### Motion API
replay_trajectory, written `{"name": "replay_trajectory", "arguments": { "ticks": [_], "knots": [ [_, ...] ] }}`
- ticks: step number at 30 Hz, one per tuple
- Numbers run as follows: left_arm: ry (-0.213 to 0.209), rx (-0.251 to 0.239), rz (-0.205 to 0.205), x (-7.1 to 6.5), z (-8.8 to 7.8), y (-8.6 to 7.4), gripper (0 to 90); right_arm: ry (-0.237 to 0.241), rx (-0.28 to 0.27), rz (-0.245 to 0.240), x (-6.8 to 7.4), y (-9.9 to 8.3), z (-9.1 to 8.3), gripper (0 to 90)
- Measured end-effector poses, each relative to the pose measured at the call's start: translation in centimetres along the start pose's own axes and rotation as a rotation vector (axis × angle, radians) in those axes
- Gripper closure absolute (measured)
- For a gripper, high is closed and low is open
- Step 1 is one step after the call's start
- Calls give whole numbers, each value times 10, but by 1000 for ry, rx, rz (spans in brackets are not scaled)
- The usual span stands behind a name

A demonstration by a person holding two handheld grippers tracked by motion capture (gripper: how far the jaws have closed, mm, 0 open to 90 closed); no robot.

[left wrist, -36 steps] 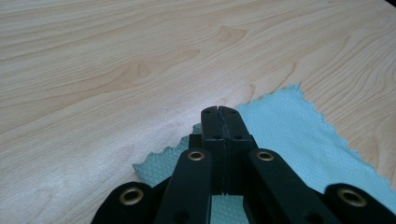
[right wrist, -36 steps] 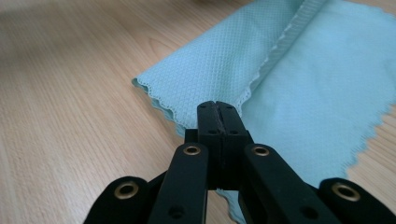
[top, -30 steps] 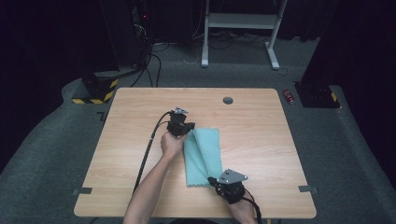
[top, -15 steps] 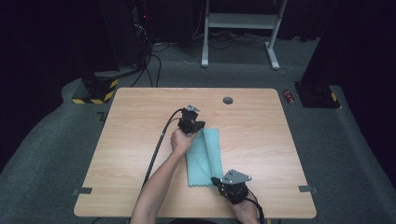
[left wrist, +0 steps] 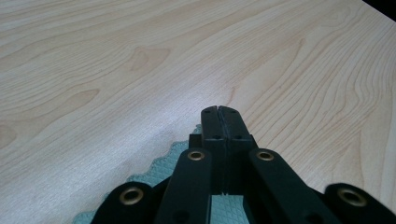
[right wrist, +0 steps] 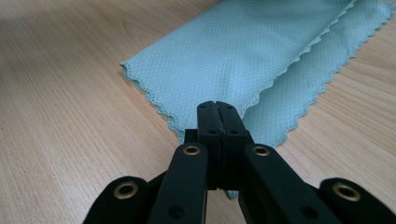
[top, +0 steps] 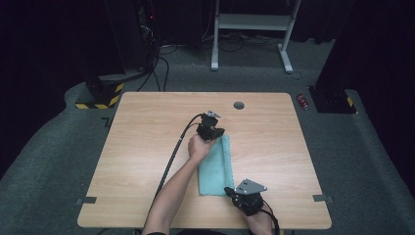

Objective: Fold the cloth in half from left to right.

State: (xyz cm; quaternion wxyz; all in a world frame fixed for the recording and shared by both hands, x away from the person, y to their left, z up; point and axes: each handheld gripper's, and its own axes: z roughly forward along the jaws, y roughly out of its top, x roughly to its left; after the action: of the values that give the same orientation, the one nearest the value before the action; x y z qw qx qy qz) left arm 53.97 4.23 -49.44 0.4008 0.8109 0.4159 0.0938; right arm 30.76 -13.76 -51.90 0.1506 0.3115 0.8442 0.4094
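A teal cloth (top: 215, 166) lies folded into a long narrow strip in the middle of the wooden table (top: 142, 147). At its far end my left gripper (top: 219, 133) is shut, and the cloth's scalloped corner (left wrist: 163, 172) runs in under the closed jaws (left wrist: 218, 111). My right gripper (top: 230, 190) is at the strip's near end by the table's front edge. Its jaws (right wrist: 217, 106) are shut on the near corner of the cloth (right wrist: 243, 60), whose two layers spread away beyond the tips.
The left gripper's black cable (top: 171, 156) trails across the table toward the front edge. A grey round grommet (top: 239, 105) sits near the far edge. On the floor beyond are a red can (top: 303, 101), a white desk frame (top: 254, 29) and a yellow-striped block (top: 98, 95).
My left hand and gripper have moved right and farther away along the cloth, and the cloth has narrowed into a tighter strip. The right gripper has stayed in place.
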Motion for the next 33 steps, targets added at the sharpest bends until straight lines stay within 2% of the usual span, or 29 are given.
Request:
{"name": "replay_trajectory", "arguments": {
  "ticks": [23,26,33],
  "knots": [
    [5,25,35,-9,15,1,897,-10,34,8,-6,-5,-4,891],
    [0,27,26,-9,16,0,893,-6,32,5,-6,-4,-4,883],
    [-13,16,38,-11,18,1,897,-14,36,8,-6,-5,-6,892]
  ]
}}
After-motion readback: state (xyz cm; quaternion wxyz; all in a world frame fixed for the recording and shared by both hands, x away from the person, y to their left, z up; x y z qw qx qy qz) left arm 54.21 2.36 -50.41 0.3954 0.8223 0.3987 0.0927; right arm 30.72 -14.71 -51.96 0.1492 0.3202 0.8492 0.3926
